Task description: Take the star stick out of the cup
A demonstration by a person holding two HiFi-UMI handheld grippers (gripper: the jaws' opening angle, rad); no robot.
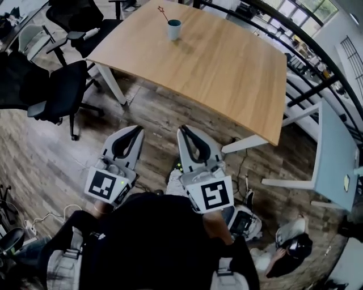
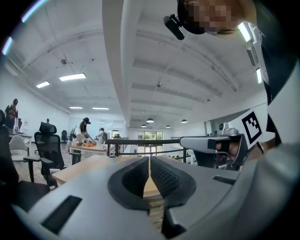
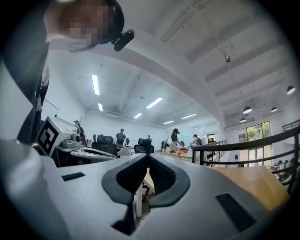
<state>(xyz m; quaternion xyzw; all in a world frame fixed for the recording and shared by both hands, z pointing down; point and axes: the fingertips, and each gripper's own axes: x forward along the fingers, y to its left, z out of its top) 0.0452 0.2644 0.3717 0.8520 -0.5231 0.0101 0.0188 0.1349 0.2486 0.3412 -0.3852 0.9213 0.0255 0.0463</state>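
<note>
Near the table's (image 1: 215,73) far edge, the star stick (image 1: 164,13) leans in the cup (image 1: 174,29). It looks thin, light and probably flimsy, so it is best pinched gently mid-shaft. The left gripper (image 1: 138,129) and right gripper (image 1: 182,129) are both closed and empty.

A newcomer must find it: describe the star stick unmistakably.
Start at the big light wooden table ahead. Near its far edge stands a lone teal cup. The star stick is the thin dark rod leaning out of it leftward; unlike the squat cup, it ends in a small star.
</note>
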